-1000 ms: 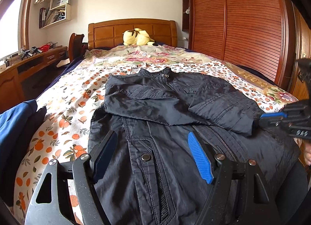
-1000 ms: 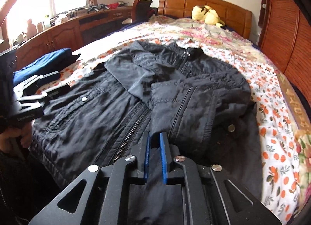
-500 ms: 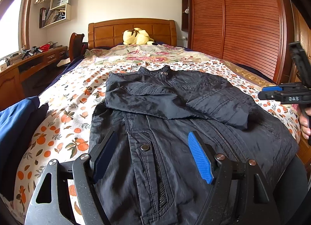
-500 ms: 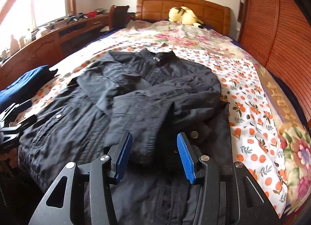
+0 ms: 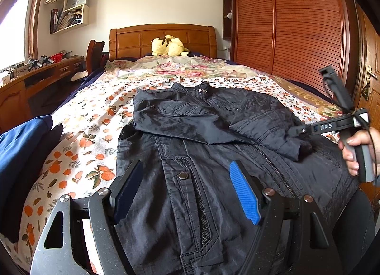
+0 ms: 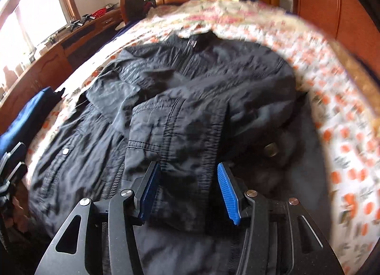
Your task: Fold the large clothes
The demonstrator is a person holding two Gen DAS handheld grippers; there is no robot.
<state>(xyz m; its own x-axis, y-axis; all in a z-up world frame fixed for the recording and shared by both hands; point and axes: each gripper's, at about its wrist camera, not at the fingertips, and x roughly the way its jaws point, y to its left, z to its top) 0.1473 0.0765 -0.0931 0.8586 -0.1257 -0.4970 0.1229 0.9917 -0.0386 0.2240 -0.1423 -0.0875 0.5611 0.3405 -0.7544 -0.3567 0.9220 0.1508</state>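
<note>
A black jacket (image 5: 213, 137) lies front up on the bed, collar toward the headboard, both sleeves folded across its chest. My left gripper (image 5: 187, 191) is open and empty, above the jacket's lower left front near a snap button. My right gripper (image 6: 190, 189) is open and empty, its blue pads on either side of the folded sleeve's cuff (image 6: 180, 146). The right wrist view is blurred. The right gripper also shows in the left wrist view (image 5: 332, 127), held in a hand at the jacket's right edge.
The bed has a flowered orange-and-white cover (image 5: 90, 132) and a wooden headboard (image 5: 163, 39) with a yellow plush toy (image 5: 168, 45). A folded blue garment (image 5: 21, 146) lies at the left edge. A wooden desk (image 5: 35, 80) stands left, a slatted wardrobe (image 5: 296, 25) right.
My right gripper opened and let go of the sleeve, leaving it folded on the chest, then drew back and shifted over the cuff. My left gripper stayed open and barely moved.
</note>
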